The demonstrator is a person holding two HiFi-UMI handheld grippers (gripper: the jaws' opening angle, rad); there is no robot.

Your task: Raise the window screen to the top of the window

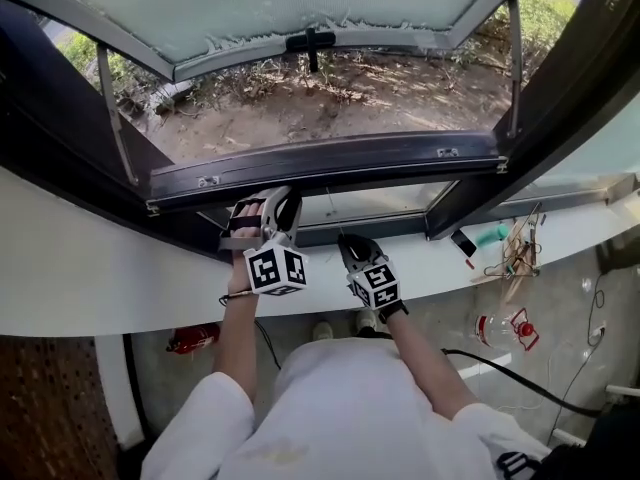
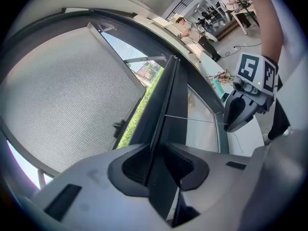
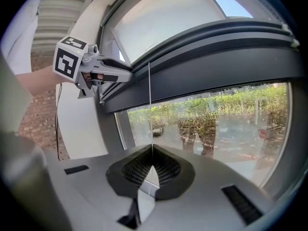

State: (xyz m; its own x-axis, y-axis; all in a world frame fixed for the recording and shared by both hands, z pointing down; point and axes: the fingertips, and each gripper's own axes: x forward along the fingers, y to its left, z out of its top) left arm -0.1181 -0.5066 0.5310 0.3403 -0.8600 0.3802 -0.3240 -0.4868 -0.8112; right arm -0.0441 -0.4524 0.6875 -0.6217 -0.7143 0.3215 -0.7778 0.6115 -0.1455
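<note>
**Key relation.** The screen rail (image 1: 330, 163), a dark bar, lies w/ its long axis horiz. across the opening. It sits low, just above the lower frame (image 1: 380, 230). The top of the window is up and away from the operator, so the coming move is judged a straight lift w/ the rail kept level. Nearly all the travel is not yet done.

**L gripper** (image 1: 262, 216): jaws clamped on the near edge of the rail, left of its centre. The left gripper view shows that dark edge pinched between the pads. This is the nearer hand — it is on the rail itself.

**R gripper** (image 1: 355, 251): below the rail and apart from it, to the right of the L gripper. Its jaws are closed on a thin cord (image 3: 149, 105) that runs from the pads straight up to the rail's underside. Nothing else is between them.

**Risk (judgement).** Lift force enters off-centre, so the rail may cock in the frame. The cord is thin and may slip.

Whether mesh trails under the rail cannot be told.

**Surroundings.**
- An open sash (image 1: 300, 3) w/ a handle (image 1: 310, 40) tilts outward above the rail.
- Outside are bare soil (image 1: 330, 98) and shrubs.
- A white sill (image 1: 90, 288) runs below the frame — small loose items (image 1: 518, 253) lie at its right end.
- On the floor are a red object (image 1: 195, 339), a clear bottle (image 1: 500, 328) and cables (image 1: 510, 373).
</note>
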